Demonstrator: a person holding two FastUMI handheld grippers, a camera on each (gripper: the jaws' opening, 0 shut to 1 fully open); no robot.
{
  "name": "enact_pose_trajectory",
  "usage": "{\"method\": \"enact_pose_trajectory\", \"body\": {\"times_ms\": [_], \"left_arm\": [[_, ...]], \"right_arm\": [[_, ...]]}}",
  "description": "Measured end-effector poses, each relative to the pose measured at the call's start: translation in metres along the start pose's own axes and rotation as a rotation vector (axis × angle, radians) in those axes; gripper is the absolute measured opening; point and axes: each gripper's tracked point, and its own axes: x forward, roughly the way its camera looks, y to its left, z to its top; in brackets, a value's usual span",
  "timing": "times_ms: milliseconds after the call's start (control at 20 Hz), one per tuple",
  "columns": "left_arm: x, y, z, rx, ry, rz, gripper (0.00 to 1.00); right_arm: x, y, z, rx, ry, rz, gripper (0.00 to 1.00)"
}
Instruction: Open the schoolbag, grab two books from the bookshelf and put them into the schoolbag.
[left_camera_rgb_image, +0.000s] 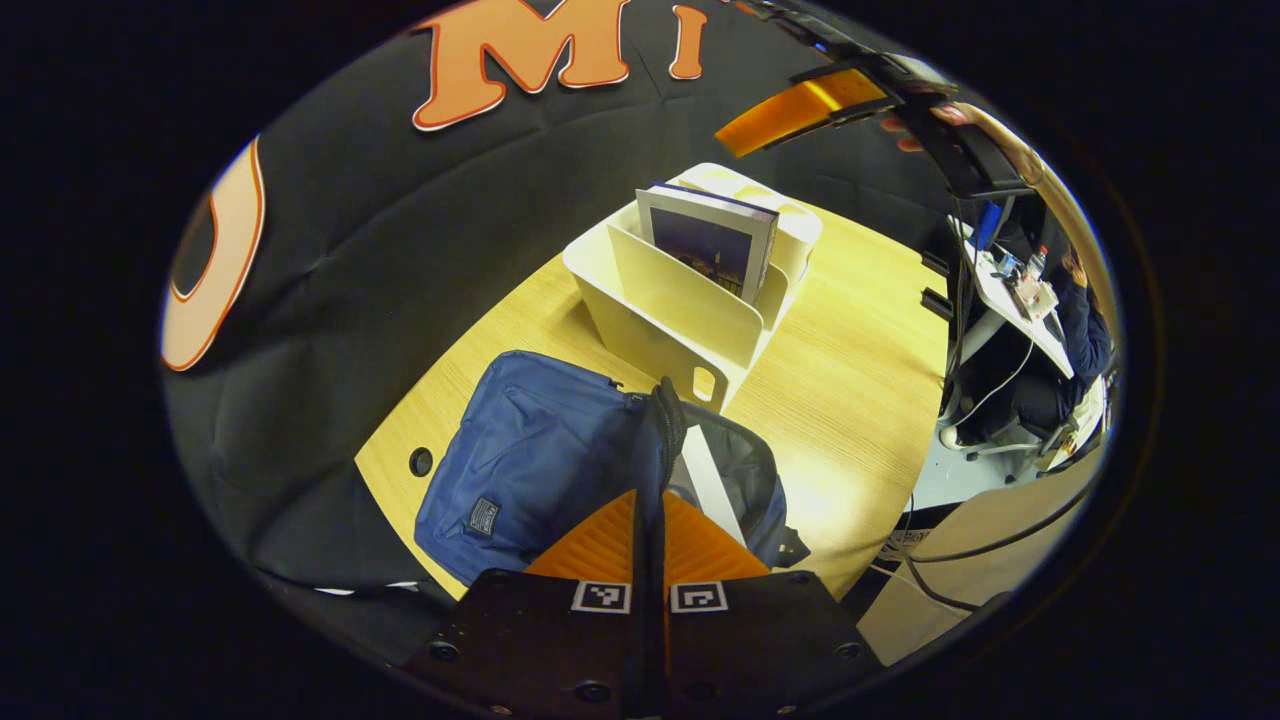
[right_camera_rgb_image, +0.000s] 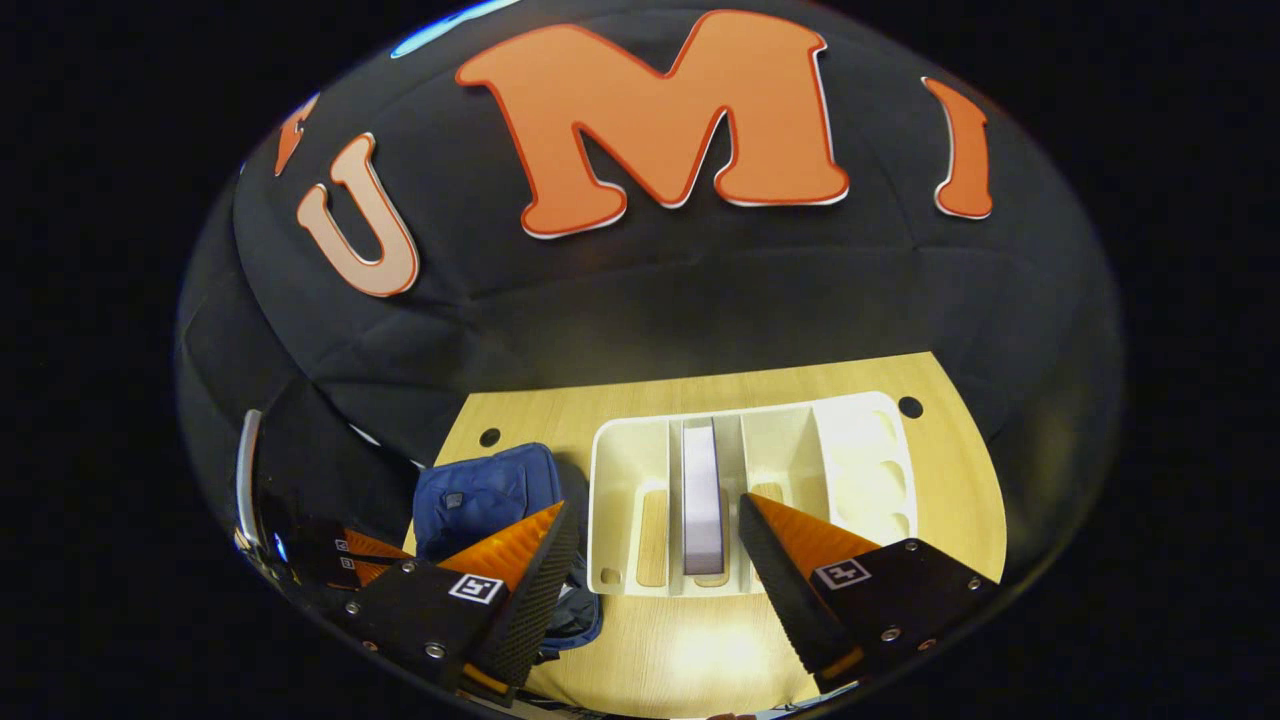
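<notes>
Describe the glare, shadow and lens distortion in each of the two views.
Left gripper view: the fisheye bends the table edges into curves; a soft bright patch lies on the wood right of the schoolbag; focus is crisp on the book. Right gripper view: strong glare on the wood below the bookshelf, its right end washed out; the schoolbag's right side sits in shadow.

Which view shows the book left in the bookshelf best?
The left gripper view: the book stands upright in the bookshelf, front cover visible. The right gripper view looks down on it, showing just its top edge between dividers.
</notes>
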Motion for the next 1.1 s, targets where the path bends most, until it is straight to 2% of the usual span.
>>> {"method": "enact_pose_trajectory", "body": {"times_ms": [200, 400, 700, 950, 1000, 1050, 1100], "left_arm": [[0.002, 0.002, -0.002, -0.009, 0.006, -0.007, 0.01], [0.010, 0.004, -0.004, -0.021, 0.019, -0.026, 0.01], [0.018, 0.009, -0.010, -0.053, 0.027, -0.047, 0.01], [0.020, 0.011, -0.012, -0.059, 0.030, -0.051, 0.01], [0.020, 0.011, -0.013, -0.059, 0.031, -0.052, 0.01], [0.020, 0.011, -0.013, -0.060, 0.031, -0.055, 0.01], [0.020, 0.011, -0.013, -0.060, 0.031, -0.056, 0.01]], "right_arm": [[0.036, -0.012, -0.003, -0.020, 0.085, -0.040, 0.97], [0.065, -0.015, -0.010, -0.016, 0.147, -0.041, 0.97], [0.092, -0.030, -0.027, -0.043, 0.237, -0.087, 0.98], [0.099, -0.026, -0.030, -0.048, 0.258, -0.085, 0.97], [0.098, -0.024, -0.030, -0.044, 0.267, -0.086, 0.95], [0.099, -0.023, -0.033, -0.043, 0.271, -0.083, 0.86], [0.099, -0.023, -0.034, -0.043, 0.277, -0.091, 0.67]]}}
